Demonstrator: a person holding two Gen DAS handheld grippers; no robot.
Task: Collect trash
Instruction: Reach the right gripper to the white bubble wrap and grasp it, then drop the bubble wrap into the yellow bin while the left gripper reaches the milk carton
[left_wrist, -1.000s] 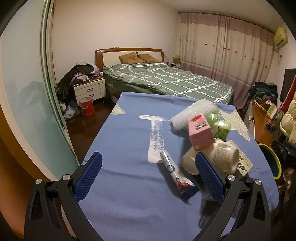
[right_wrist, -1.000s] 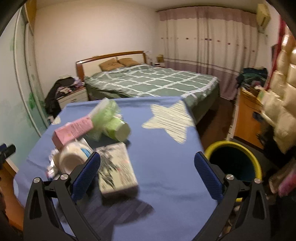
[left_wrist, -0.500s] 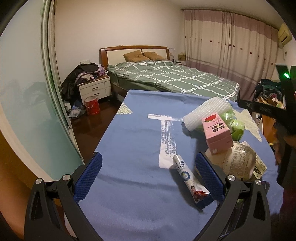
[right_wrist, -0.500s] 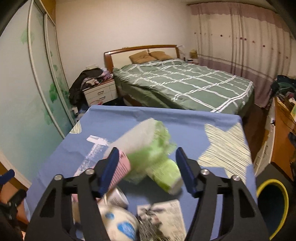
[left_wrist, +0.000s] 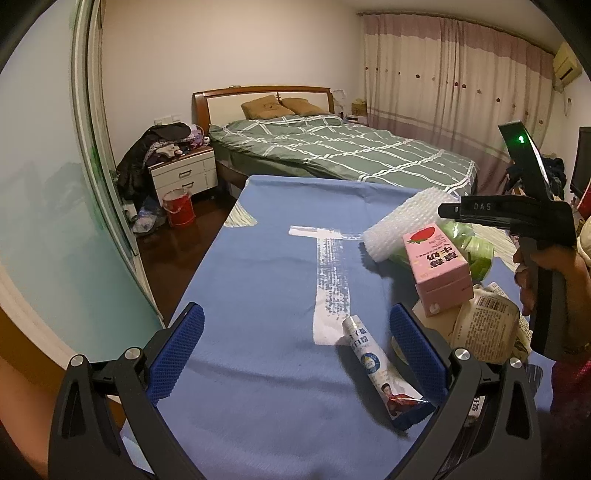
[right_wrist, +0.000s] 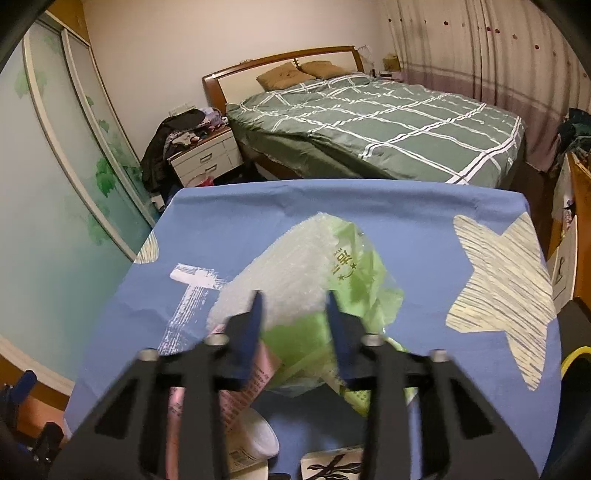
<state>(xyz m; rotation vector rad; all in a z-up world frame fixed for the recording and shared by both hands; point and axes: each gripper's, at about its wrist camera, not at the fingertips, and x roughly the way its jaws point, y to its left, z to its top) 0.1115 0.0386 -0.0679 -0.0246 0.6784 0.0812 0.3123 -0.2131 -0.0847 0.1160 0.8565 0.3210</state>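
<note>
Dim warm indoor light, fisheye-bent edges, slight motion blur.

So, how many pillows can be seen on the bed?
2. Both lie side by side at the head of the bed, against the headboard: one pillow on the left, the other pillow on the right. None seems hidden.

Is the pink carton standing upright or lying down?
Lying down. The pink carton rests on its long side, propped atop the other trash, printed strawberry face up, one end toward the left gripper.
</note>
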